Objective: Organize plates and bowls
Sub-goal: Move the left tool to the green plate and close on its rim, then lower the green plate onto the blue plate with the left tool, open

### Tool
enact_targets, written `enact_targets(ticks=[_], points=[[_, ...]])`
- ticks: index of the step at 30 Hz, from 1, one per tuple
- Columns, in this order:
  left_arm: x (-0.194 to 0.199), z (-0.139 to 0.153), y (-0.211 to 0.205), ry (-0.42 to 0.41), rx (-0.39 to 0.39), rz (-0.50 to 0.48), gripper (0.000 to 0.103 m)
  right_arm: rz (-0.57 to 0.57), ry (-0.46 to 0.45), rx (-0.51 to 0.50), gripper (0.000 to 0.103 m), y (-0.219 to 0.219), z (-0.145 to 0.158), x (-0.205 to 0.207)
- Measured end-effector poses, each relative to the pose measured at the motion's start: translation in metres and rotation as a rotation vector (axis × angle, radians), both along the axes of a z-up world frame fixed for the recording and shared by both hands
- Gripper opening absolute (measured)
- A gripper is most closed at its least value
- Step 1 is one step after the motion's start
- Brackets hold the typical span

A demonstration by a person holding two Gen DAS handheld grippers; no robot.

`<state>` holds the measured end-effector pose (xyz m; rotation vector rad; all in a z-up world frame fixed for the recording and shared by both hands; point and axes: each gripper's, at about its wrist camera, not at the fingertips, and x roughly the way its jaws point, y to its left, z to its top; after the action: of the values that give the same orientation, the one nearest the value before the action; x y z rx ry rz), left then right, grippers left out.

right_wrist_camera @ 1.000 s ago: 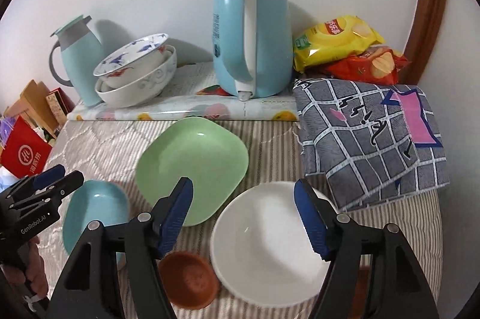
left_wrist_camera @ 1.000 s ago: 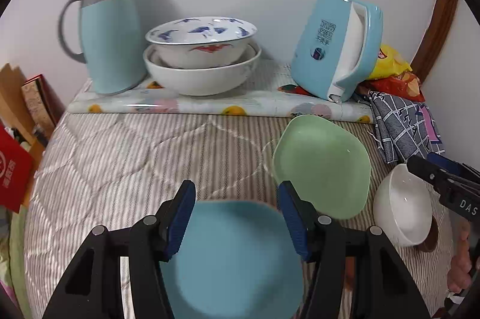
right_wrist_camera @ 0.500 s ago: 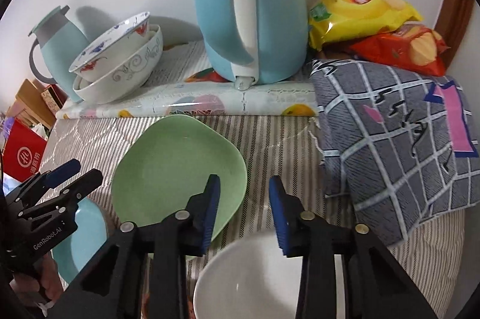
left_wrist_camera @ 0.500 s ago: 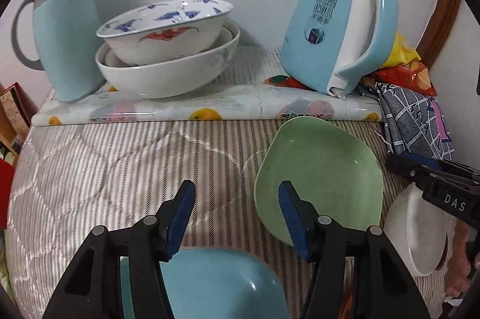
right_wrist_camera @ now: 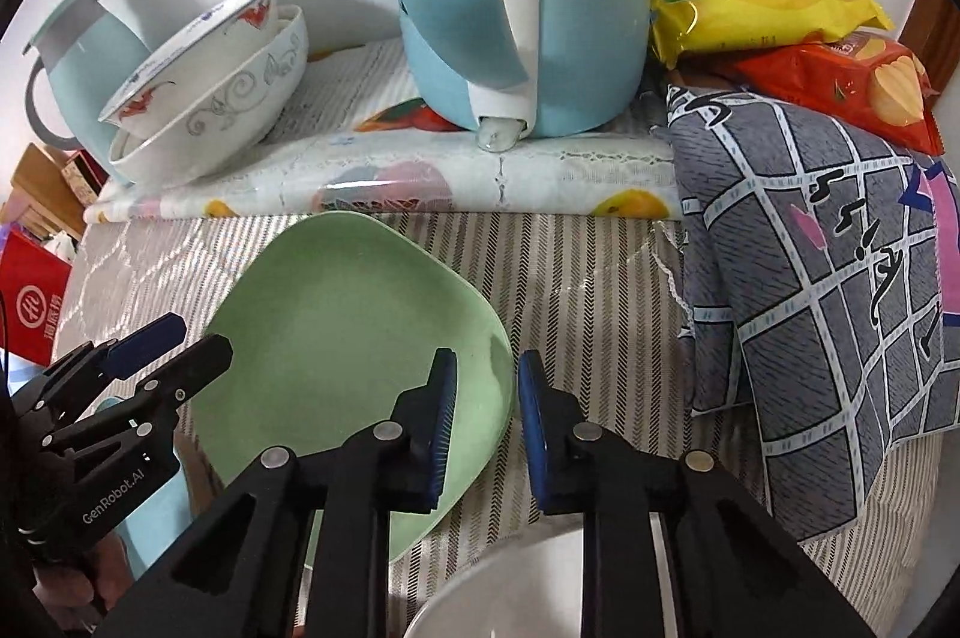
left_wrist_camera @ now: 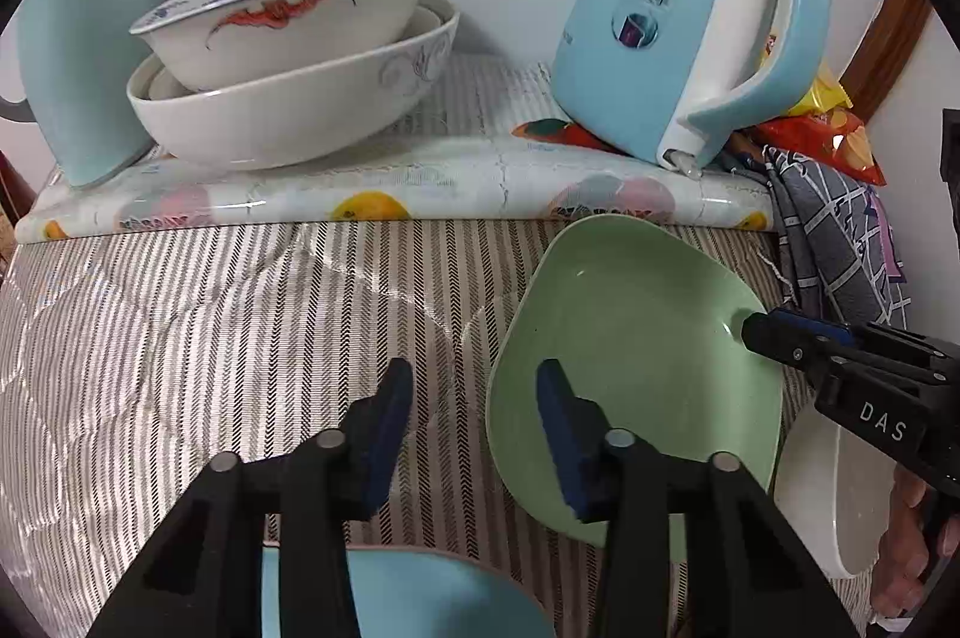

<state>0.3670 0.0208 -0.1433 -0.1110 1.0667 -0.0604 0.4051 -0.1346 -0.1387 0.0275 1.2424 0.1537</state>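
Both tongs hang over the green plate, neither clamped on it. From the left wrist view, the left tongs (left_wrist_camera: 474,392) stand wide apart above the striped bench (left_wrist_camera: 210,326), the right-hand pad over the near edge of the green plate (left_wrist_camera: 636,356) and the other over bare cloth; a blue plate (left_wrist_camera: 432,602) lies just beneath, a white bowl (left_wrist_camera: 828,506) sits at the far right, and two nested patterned bowls (left_wrist_camera: 288,62) stand at the back beside a blue kettle (left_wrist_camera: 678,20). The right tongs enter from the right with their tips at the plate's far rim. From the right wrist view, the right tongs (right_wrist_camera: 485,413) are partly apart and straddle that rim, one pad over the plate's inside and one outside it, with nothing pinched between them yet. The step in hand looks like taking hold of the green plate for stacking. Next, the right tongs would need to drop onto the rim and close firmly; the smooth, shallow rim may slip, so a deep bite seems wise.
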Motion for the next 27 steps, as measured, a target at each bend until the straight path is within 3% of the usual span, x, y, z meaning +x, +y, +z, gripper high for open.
enact_targets(ticks=[4, 8, 15, 27], points=[[0.006, -0.007, 0.0, 0.019, -0.017, -0.01, 0.029, -0.007, 0.031, -0.006, 0.014, 0.002, -0.009, 0.005], [0.009, -0.012, -0.006, 0.025, -0.016, -0.025, 0.01, 0.014, 0.017, -0.042, 0.007, 0.006, -0.011, 0.005], [0.005, -0.008, -0.008, -0.007, -0.034, -0.031, 0.009, 0.022, -0.044, -0.079, 0.005, 0.009, -0.004, -0.001], [-0.029, 0.044, 0.002, -0.092, -0.036, -0.026, 0.008, -0.002, -0.143, -0.015, 0.005, 0.002, 0.052, -0.03]])
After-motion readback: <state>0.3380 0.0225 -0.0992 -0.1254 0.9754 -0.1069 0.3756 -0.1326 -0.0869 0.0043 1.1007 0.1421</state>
